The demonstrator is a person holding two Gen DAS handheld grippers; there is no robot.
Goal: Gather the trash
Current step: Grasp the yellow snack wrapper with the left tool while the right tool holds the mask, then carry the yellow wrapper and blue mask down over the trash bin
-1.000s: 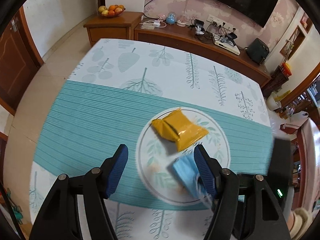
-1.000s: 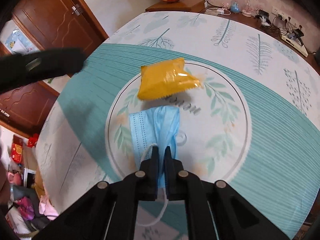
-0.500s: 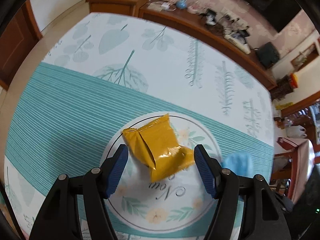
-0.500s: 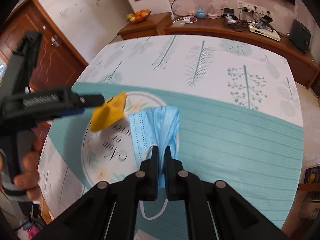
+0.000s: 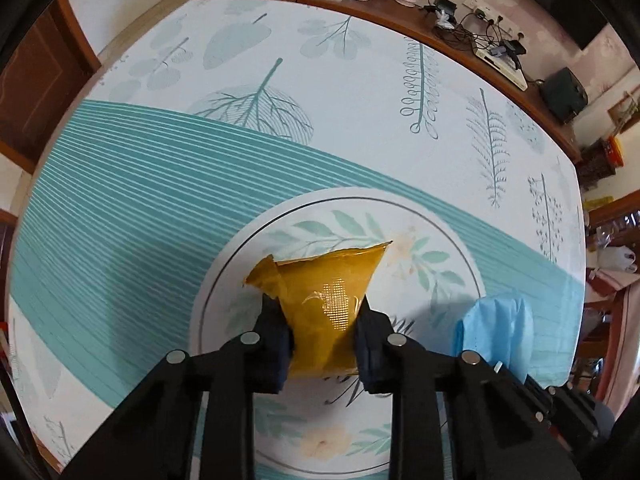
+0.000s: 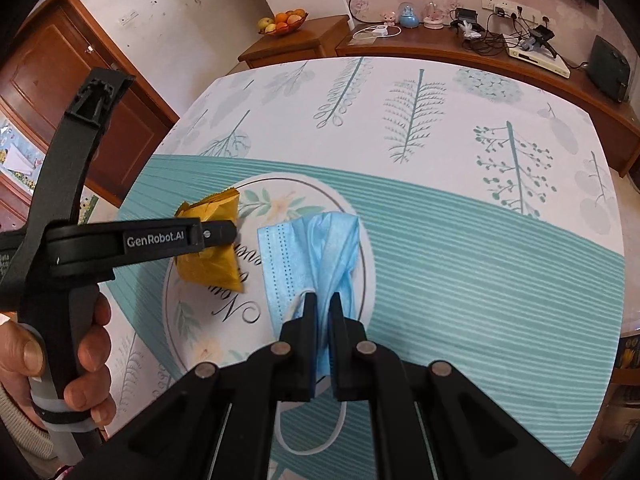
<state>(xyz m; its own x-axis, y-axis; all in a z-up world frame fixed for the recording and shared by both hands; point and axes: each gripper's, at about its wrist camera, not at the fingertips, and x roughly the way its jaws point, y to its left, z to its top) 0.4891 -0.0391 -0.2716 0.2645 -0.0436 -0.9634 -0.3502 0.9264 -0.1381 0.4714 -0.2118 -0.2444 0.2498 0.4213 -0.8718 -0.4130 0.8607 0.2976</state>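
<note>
We see a crinkled, glossy yellow wrapper [image 5: 324, 312] at the lower centre of the left wrist view, over the tablecloth's [image 5: 160, 208] printed round medallion. Our left gripper [image 5: 322, 344] is closing on it, pads pressing its sides. Our right gripper [image 6: 323, 320], clamped tight, pinches a pleated, soft blue face mask [image 6: 312, 248] at lower centre.

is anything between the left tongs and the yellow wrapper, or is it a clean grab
Nothing visible is in the way. The left tongs are closing with the yellow wrapper directly between their pads, which already touch its sides. The blue face mask hangs apart, clamped in the right tongs.
</note>
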